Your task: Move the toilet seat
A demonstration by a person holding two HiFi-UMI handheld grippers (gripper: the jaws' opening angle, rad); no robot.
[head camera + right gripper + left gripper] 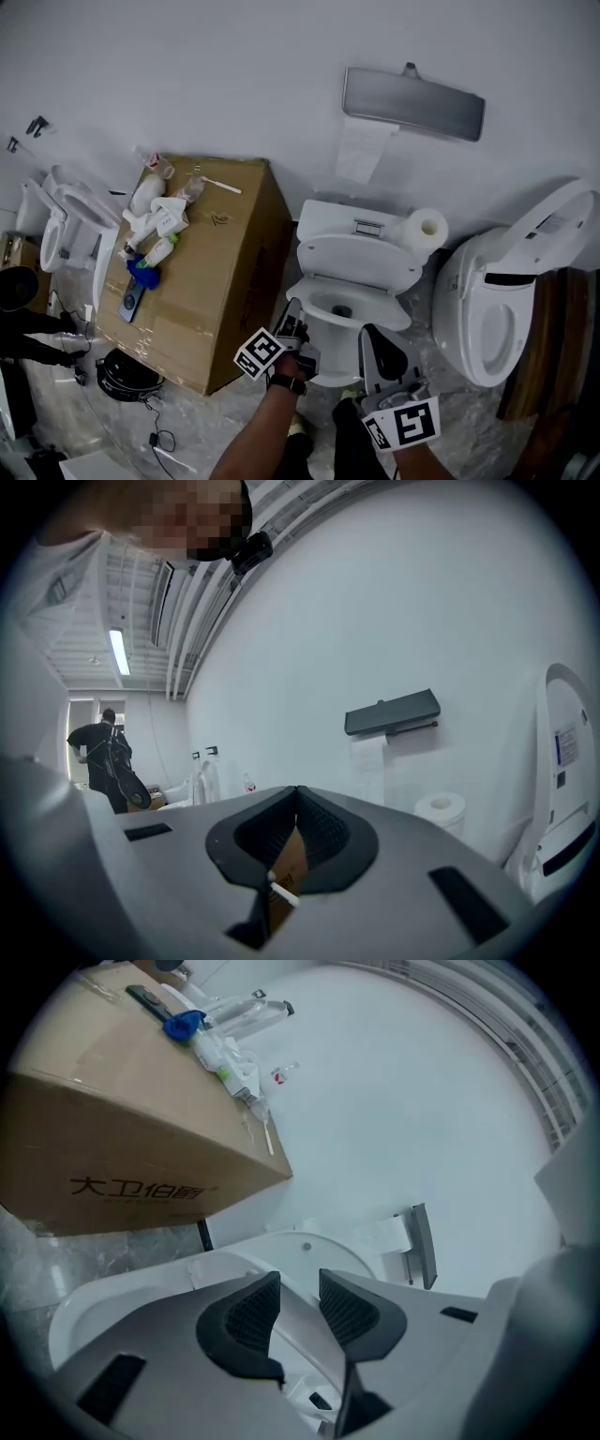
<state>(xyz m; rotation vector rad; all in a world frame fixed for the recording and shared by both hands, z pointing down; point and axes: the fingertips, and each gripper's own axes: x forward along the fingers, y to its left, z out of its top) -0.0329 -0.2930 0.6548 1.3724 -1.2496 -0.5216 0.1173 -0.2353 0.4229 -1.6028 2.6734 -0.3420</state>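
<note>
3 toilets (352,267), 1 box (225,272); L gripper (298,1283) jaws spread, R gripper (296,794) pressed together.

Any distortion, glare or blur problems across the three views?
Head view: even, soft light, sharp; cardboard box edges bow only slightly. Left gripper view: heavy fisheye, dark vignetted corners, box print still legible. Right gripper view: fisheye bends the ceiling ribs; ceiling lamp is blown out.
</note>
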